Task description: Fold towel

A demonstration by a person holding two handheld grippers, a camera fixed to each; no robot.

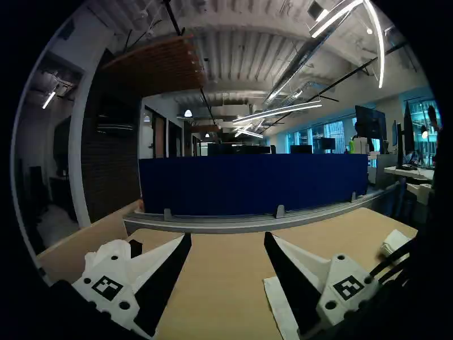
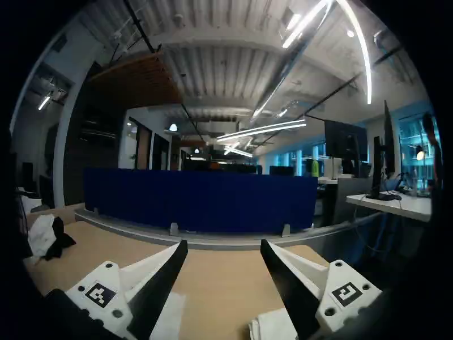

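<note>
Blue divider (image 1: 252, 184) backs the desk (image 1: 226, 283); in front of it lies the white towel (image 1: 277, 306), my left claw (image 1: 226, 234) and right claw (image 2: 223, 242) both agape.

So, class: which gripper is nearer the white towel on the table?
Right, I'd judge. The towel shows beneath both fingers of the right gripper; the left gripper sits mostly over bare table, with towel beside just one finger.
</note>
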